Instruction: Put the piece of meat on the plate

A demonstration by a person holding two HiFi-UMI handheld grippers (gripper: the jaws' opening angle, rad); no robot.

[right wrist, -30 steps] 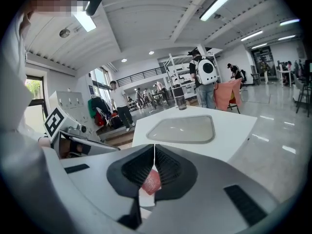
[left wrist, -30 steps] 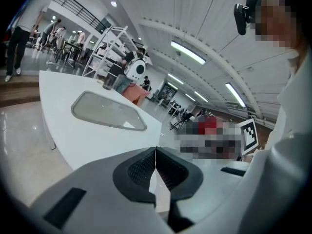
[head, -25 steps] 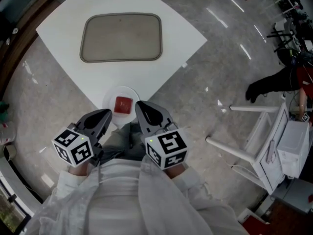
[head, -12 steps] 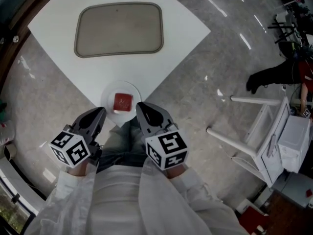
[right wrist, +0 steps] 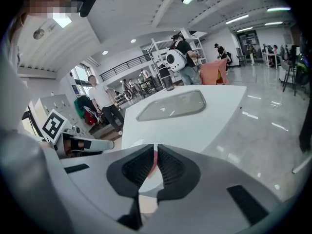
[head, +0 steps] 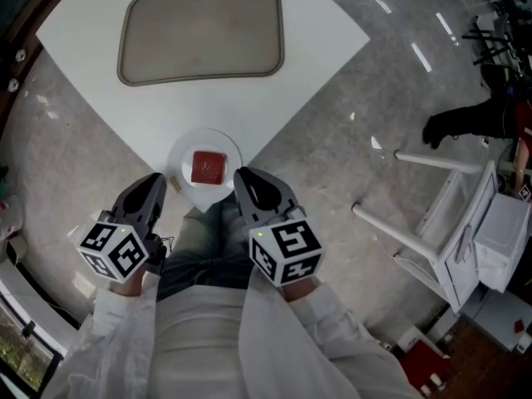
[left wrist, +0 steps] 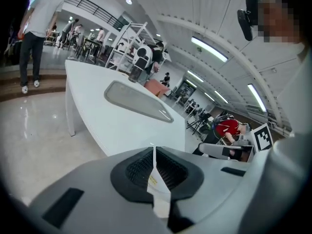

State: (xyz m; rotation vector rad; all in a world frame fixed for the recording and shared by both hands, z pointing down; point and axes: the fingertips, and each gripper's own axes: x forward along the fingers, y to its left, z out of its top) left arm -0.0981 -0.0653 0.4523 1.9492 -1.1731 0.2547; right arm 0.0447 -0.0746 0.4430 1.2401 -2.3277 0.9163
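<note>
So the meat (head: 208, 167) is sitting on the plate (head: 179, 158) at the near corner of the bench (head: 324, 40), job looks done to me. Left tongs (head: 154, 183) and right tongs (head: 245, 177) are both pinched closed on nothing, parked just short of the plate, probably since nothing's left to carry. No readable writing, only square marker patterns.

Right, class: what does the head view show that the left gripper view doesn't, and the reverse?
Only the head view: the piece of meat lying on the plate. Only the left gripper view: the left gripper with its jaws closed together, and a person standing at the far left. Both: the white table and the grey tray on it.
</note>
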